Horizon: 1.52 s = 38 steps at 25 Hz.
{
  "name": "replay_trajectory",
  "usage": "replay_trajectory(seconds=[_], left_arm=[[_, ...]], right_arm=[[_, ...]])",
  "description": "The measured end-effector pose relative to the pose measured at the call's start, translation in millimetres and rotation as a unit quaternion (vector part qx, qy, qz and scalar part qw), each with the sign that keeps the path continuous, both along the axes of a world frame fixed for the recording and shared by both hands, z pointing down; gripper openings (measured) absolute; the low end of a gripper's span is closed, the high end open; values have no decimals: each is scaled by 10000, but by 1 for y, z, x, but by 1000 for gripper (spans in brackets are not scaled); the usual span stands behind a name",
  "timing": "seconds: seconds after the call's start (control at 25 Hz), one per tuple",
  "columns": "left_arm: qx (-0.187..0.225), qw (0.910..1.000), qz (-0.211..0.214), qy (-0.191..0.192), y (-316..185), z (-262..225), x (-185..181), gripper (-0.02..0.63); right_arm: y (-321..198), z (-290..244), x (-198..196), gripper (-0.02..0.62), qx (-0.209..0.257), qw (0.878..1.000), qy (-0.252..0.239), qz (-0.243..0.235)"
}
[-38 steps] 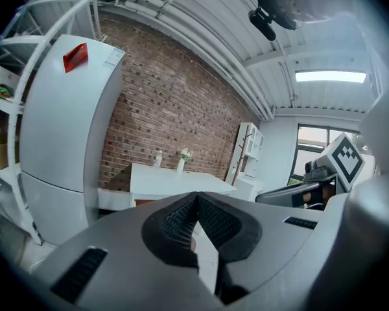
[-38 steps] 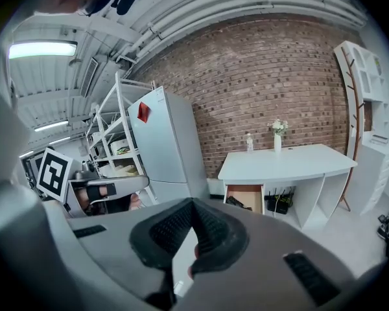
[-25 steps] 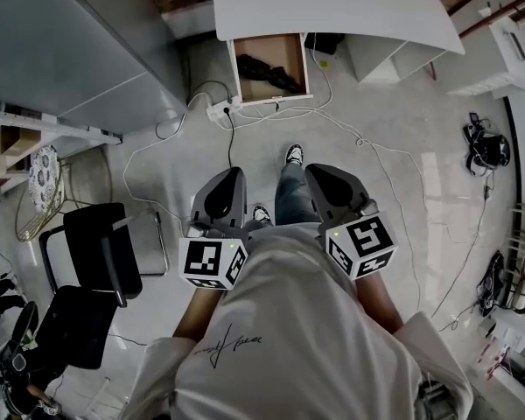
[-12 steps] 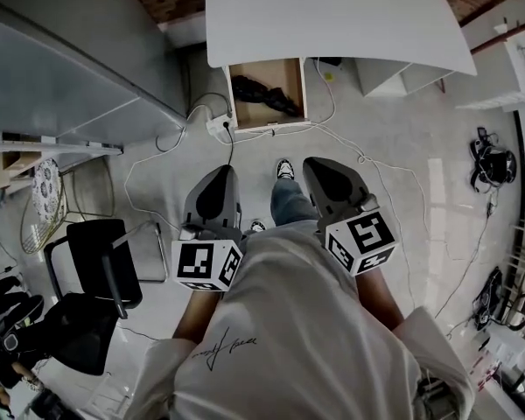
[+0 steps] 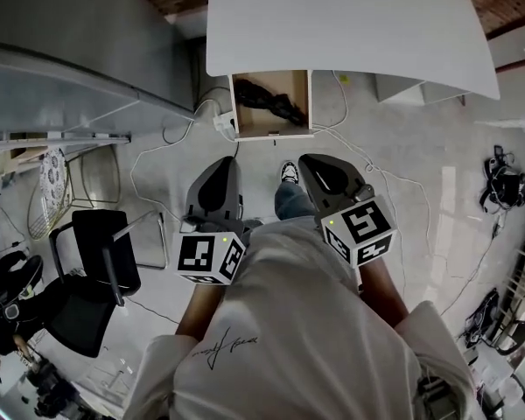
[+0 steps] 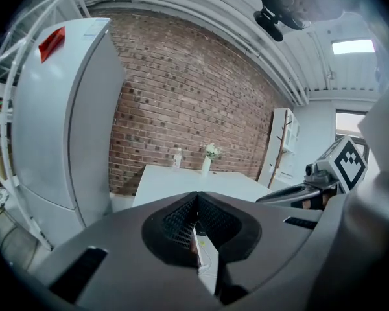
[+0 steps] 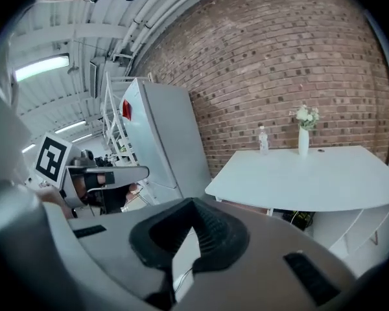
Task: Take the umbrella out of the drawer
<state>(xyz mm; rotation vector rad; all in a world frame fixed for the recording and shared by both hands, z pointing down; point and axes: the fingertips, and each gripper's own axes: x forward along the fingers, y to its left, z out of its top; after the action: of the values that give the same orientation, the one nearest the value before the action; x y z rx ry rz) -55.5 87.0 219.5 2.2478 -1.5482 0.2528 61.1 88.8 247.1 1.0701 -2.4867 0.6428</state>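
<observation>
The person stands facing a white tabletop (image 5: 350, 24) at twelve o'clock, with both tools held out low in front of the body. The left claw (image 5: 217, 169) has its jaws pressed together with nothing between them. The right claw (image 5: 315, 166) is the same, pads closed on each other and empty.

Under the near edge of the tabletop, a wooden drawer (image 5: 307, 103) is pulled open. The black umbrella (image 5: 267, 101) lies folded inside it, slanting across the upper half, well apart from both claws.

White cables (image 5: 157, 151) trail over the floor from the drawer's front toward nine o'clock, where a black chair (image 5: 96, 261) stands. At the tabletop's far edge, against the brick wall (image 7: 298, 50), stand a vase (image 7: 303, 135) of flowers and a bottle (image 7: 263, 139).
</observation>
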Motion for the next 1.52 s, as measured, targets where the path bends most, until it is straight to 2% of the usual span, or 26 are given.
replay_trajectory(seconds=[0.12, 0.32, 0.8, 1.04, 1.24, 1.52], left_arm=[[26, 9999, -102, -104, -11, 2, 6, 17], [52, 9995, -168, -270, -23, 7, 11, 17], [-52, 9991, -382, -148, -50, 20, 5, 17], [-143, 9991, -132, -370, -64, 31, 8, 17], [-278, 9991, 3, -305, -73, 45, 14, 17], [-551, 9982, -81, -232, -77, 67, 5, 17]], right_arm=[[-12, 9, 6, 11, 15, 9997, 32, -241], [-32, 17, 14, 12, 177, 9993, 110, -310], [-64, 42, 17, 12, 75, 9981, 418, -455], [-76, 54, 4, 12, -58, 9973, 448, -574], [-82, 62, -12, 12, -68, 9965, 466, -685], [-96, 82, -21, 12, -117, 9955, 592, -725]])
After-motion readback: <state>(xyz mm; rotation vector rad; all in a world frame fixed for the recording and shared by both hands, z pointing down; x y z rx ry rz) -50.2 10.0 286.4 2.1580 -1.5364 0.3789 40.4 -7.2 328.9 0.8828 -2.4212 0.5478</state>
